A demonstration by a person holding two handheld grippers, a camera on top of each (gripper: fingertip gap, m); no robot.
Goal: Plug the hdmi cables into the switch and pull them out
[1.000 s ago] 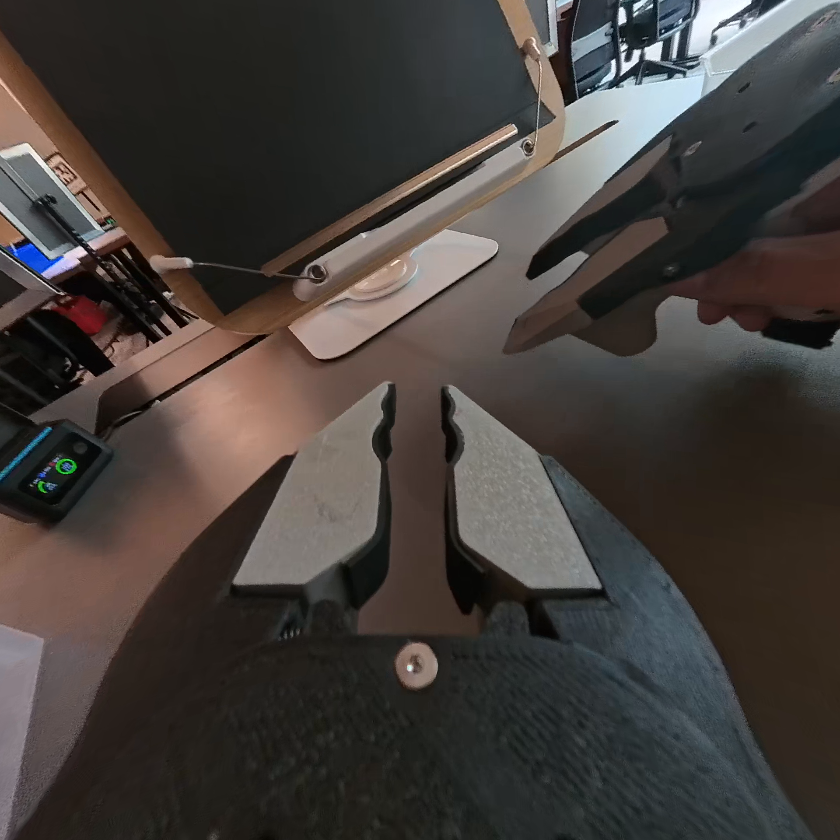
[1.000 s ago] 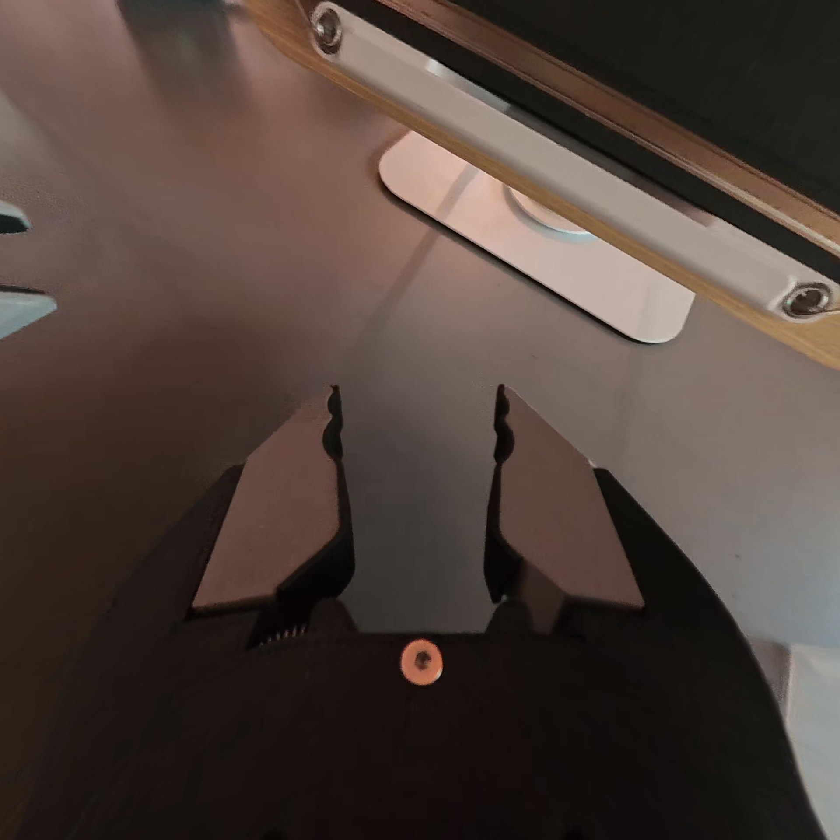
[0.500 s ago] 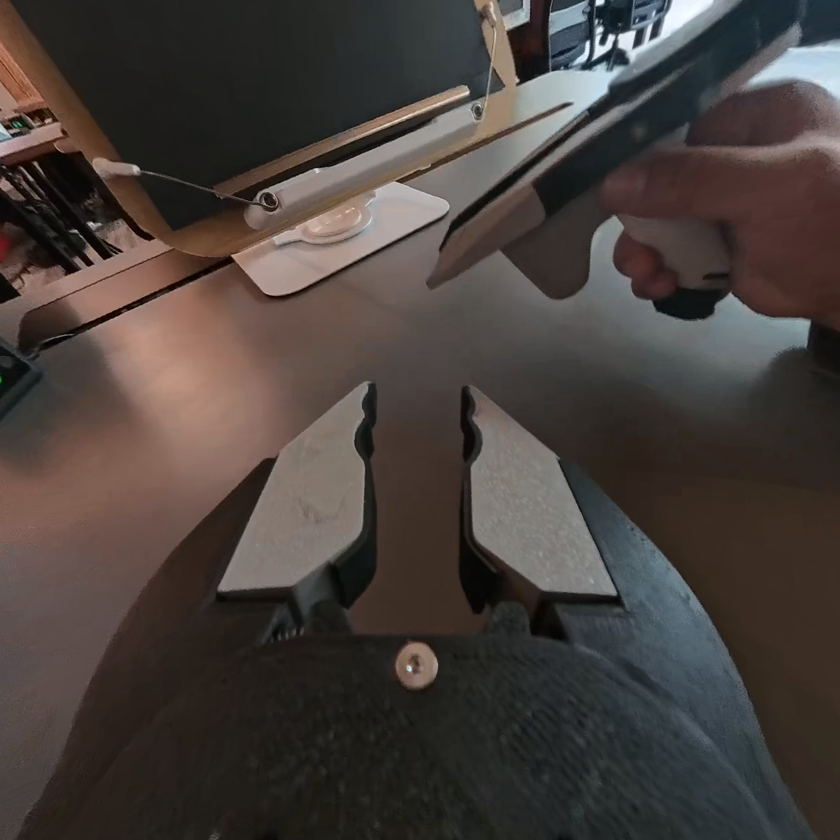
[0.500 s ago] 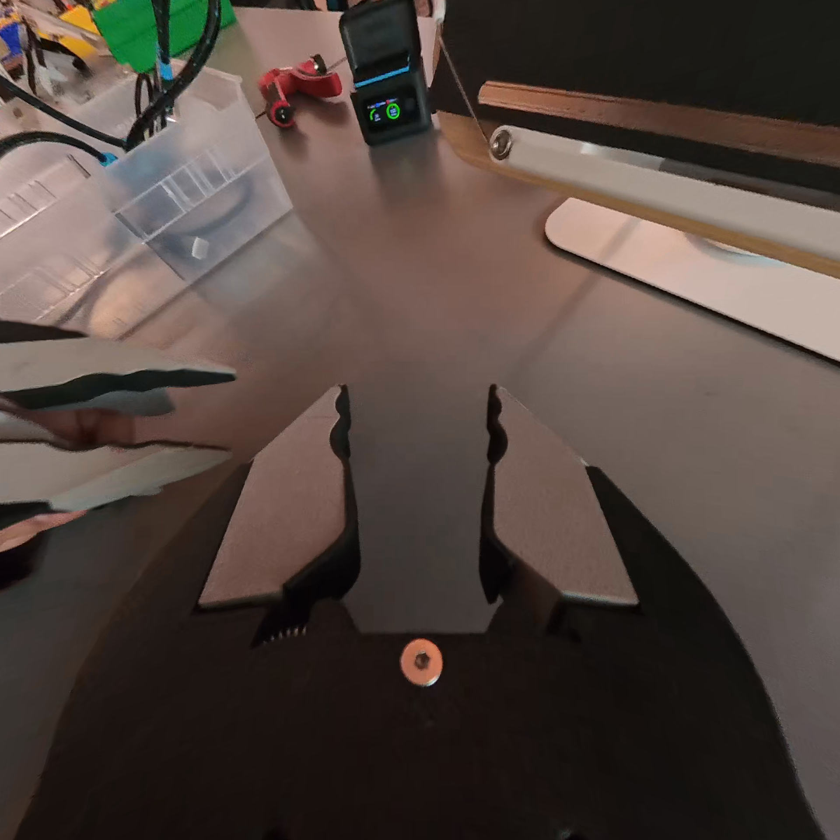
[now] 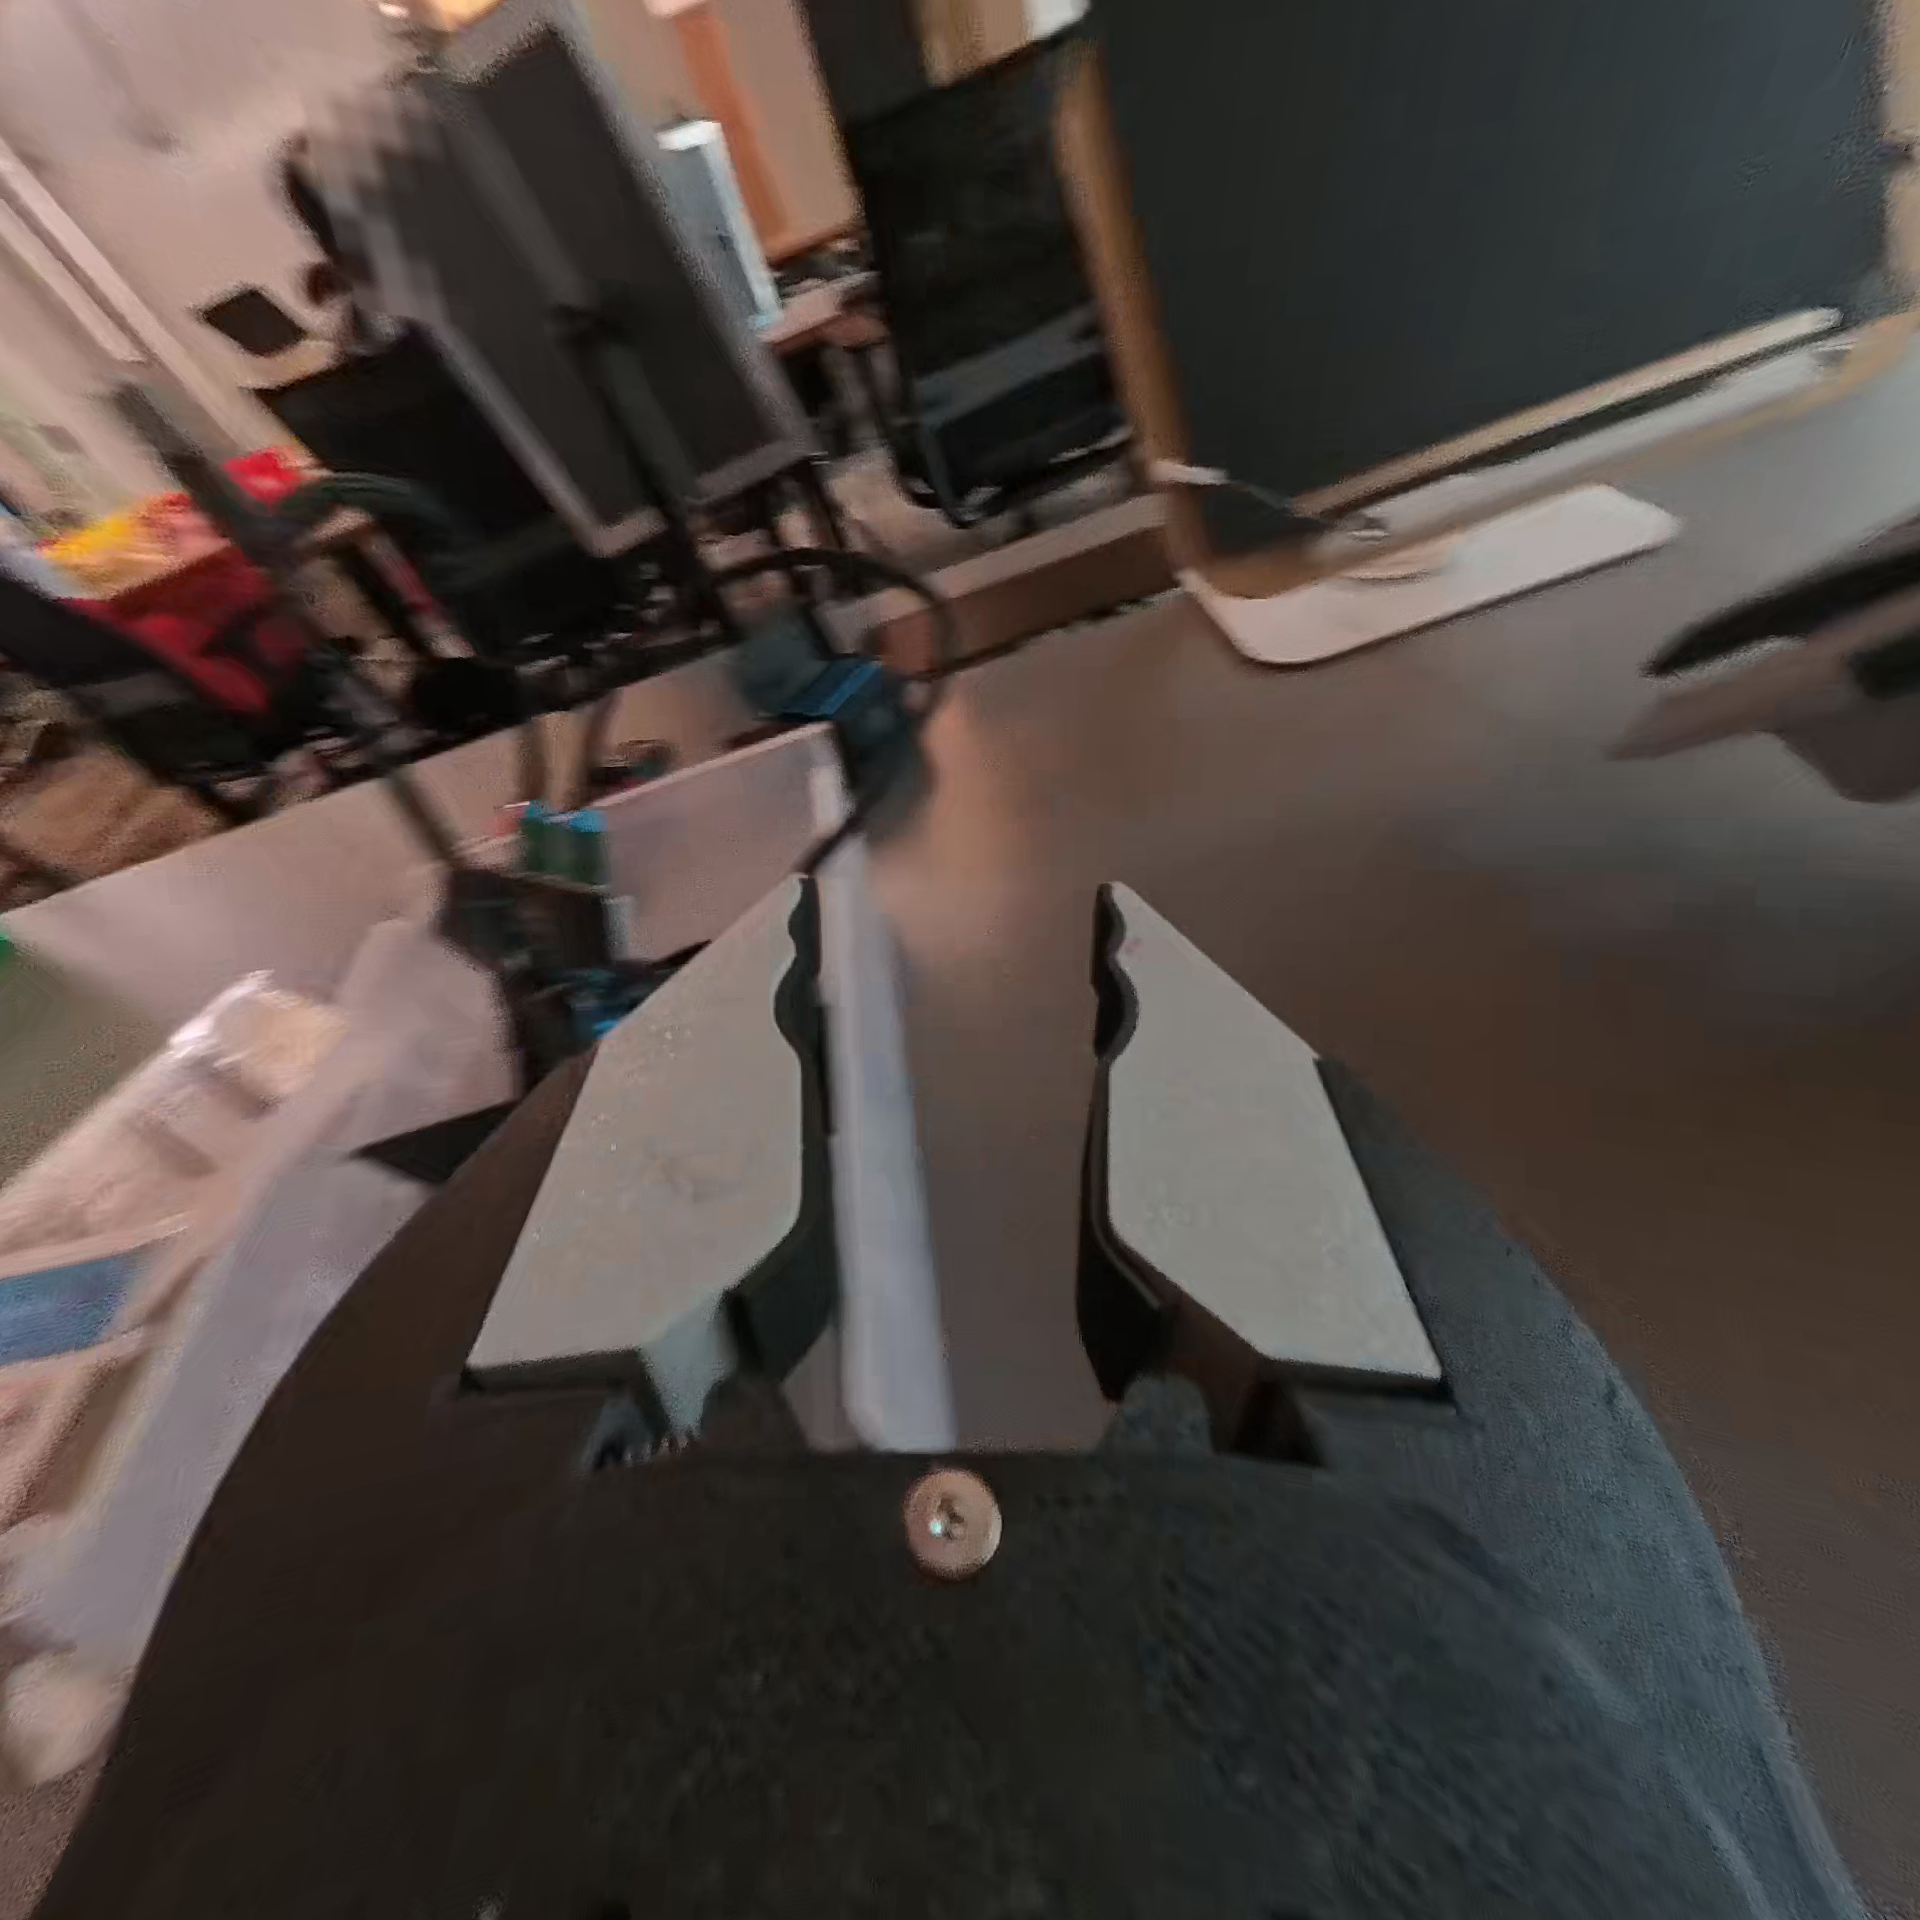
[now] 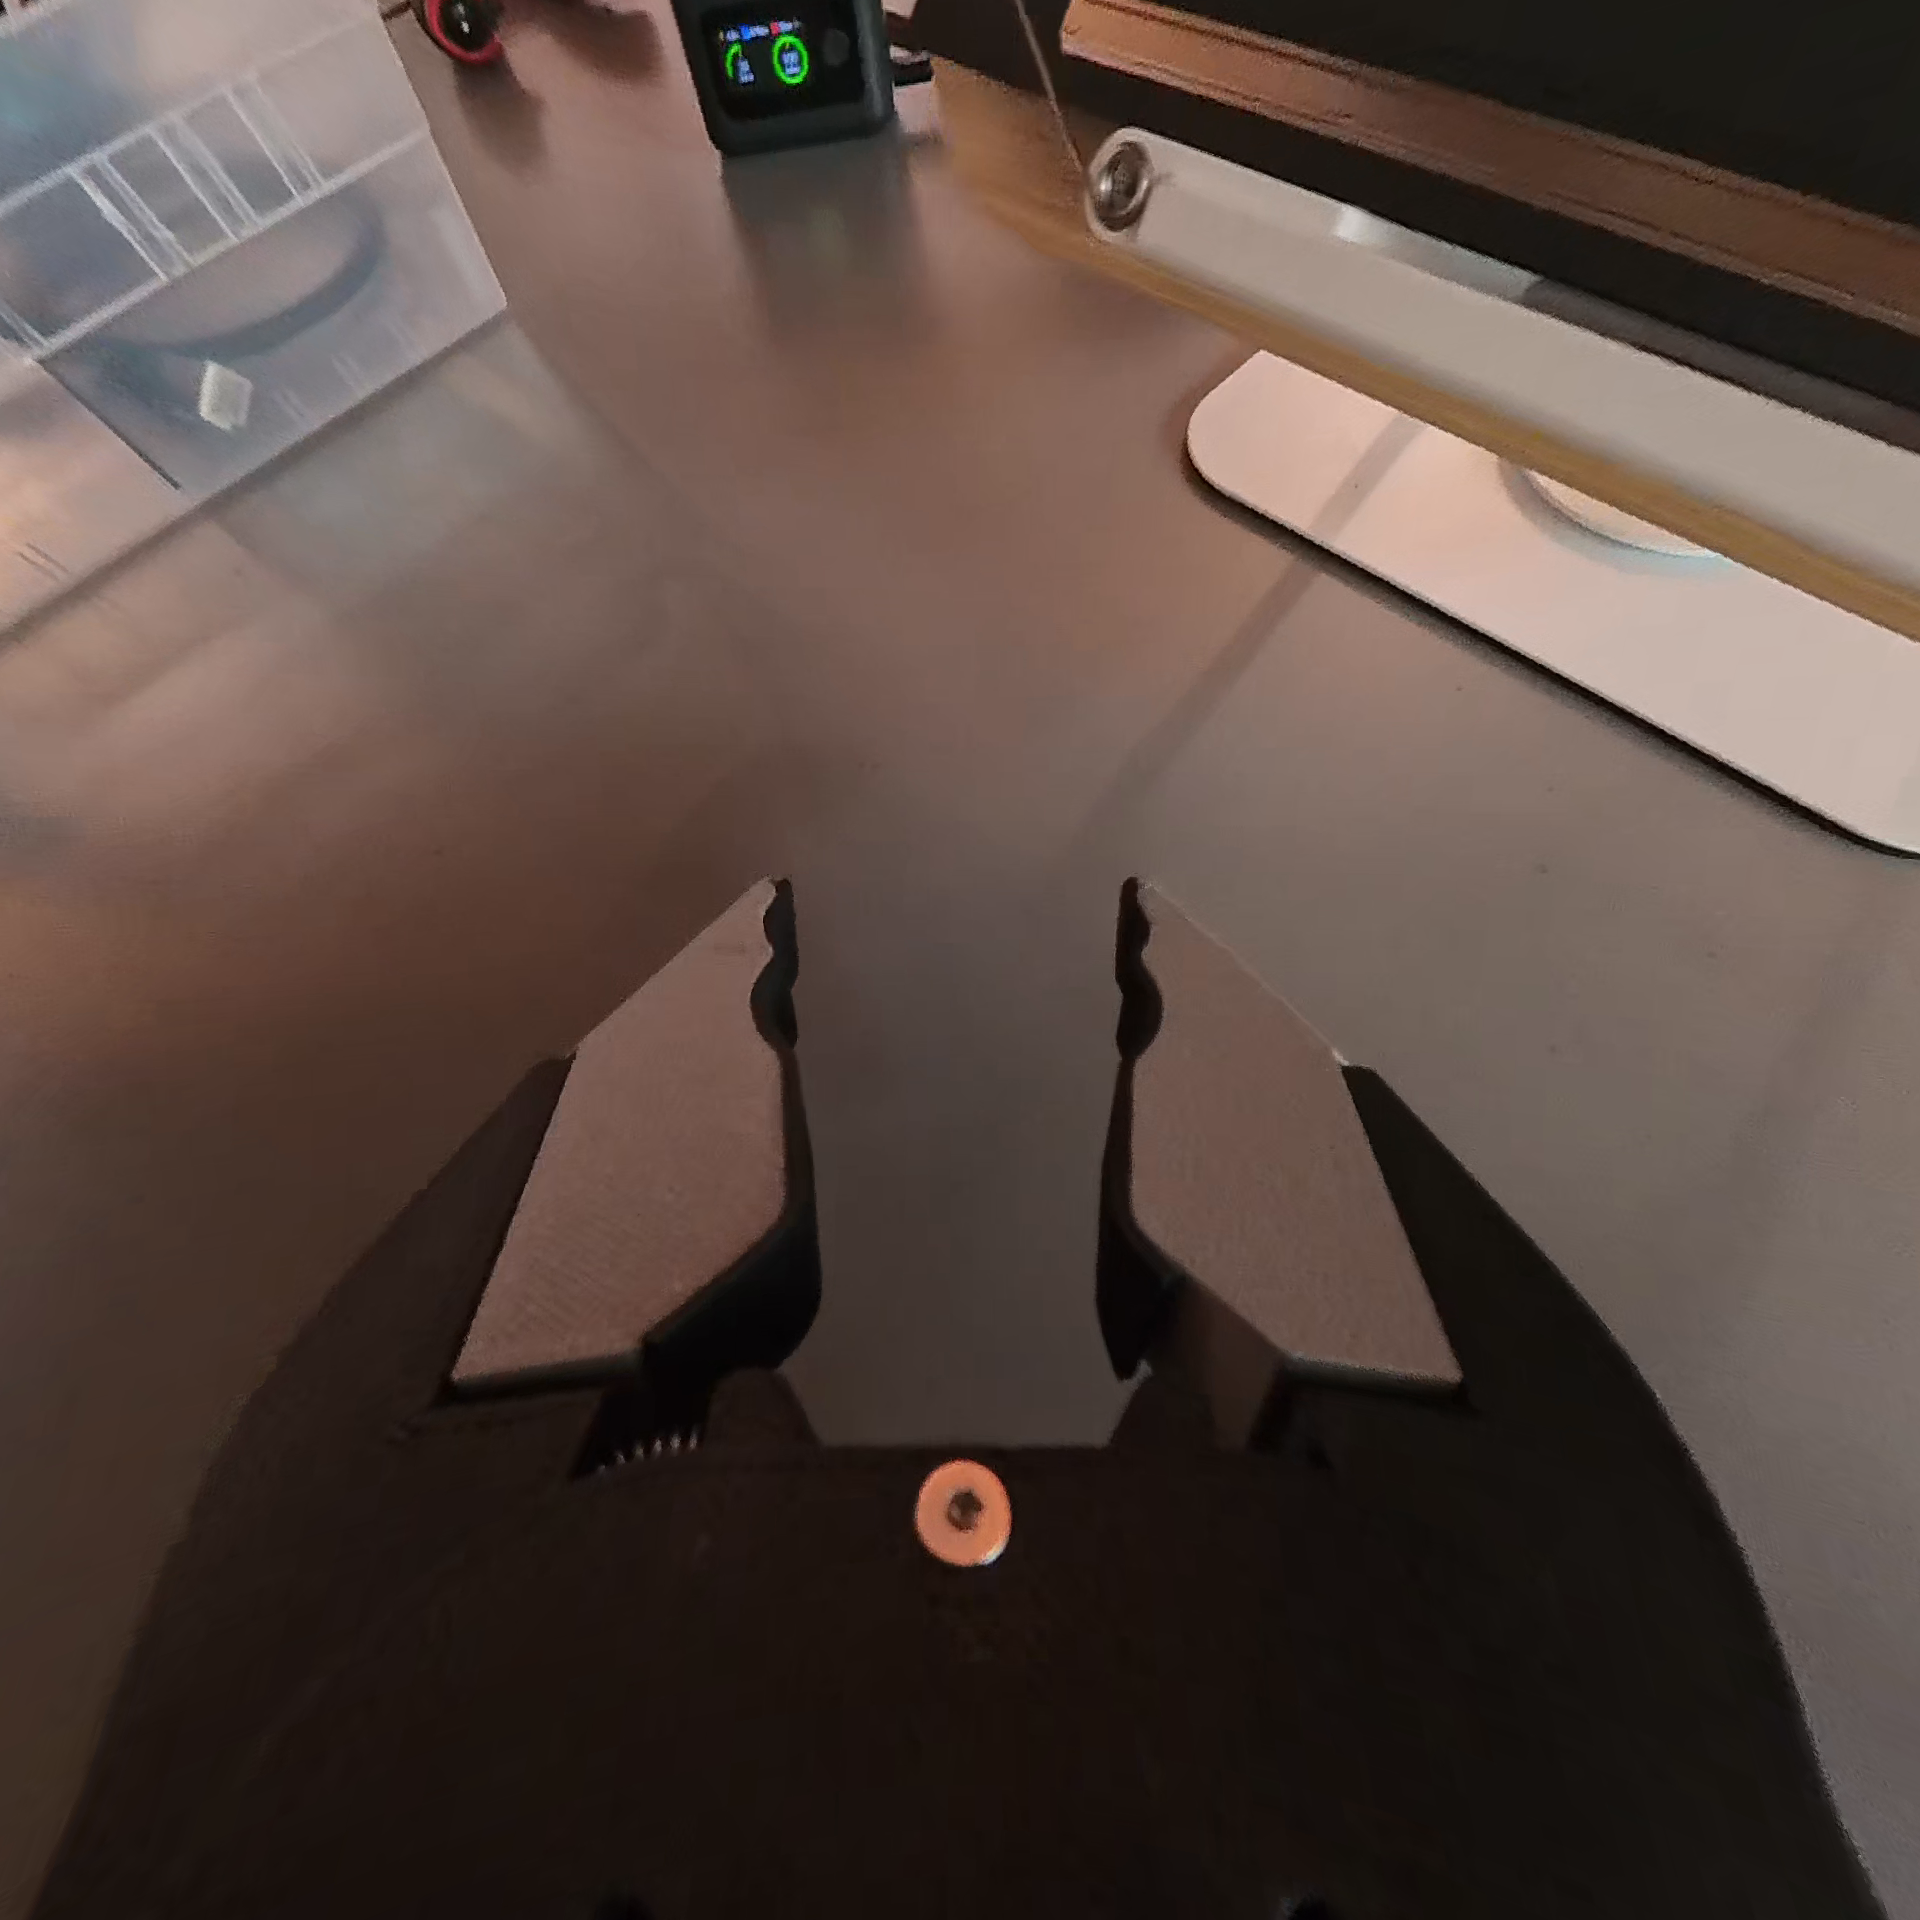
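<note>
My left gripper (image 5: pixel 956 904) is open and empty over the dark table, beside the edge of a clear plastic bin (image 5: pixel 717 821). The left wrist view is blurred by motion. My right gripper (image 6: pixel 956 894) is open and empty, low over the bare table (image 6: pixel 831 644). It also shows at the right edge of the left wrist view (image 5: pixel 1766 675). The clear bin (image 6: pixel 208 260) stands at the far left with a black cable (image 6: pixel 322 291) coiled inside. I see no switch, and no cable plug is clear enough to name.
A monitor with a wood-coloured frame (image 6: pixel 1455 135) stands on a white base (image 6: pixel 1558 623) at the right. A small dark device with a lit green screen (image 6: pixel 790 62) sits behind. A red tool (image 6: pixel 468 16) lies at the far edge. White bags (image 5: pixel 208 1143) lie at the left.
The left wrist view has swung left towards the bin and its jaws have opened wider. The right gripper has moved forward; the left gripper has left the right wrist view.
</note>
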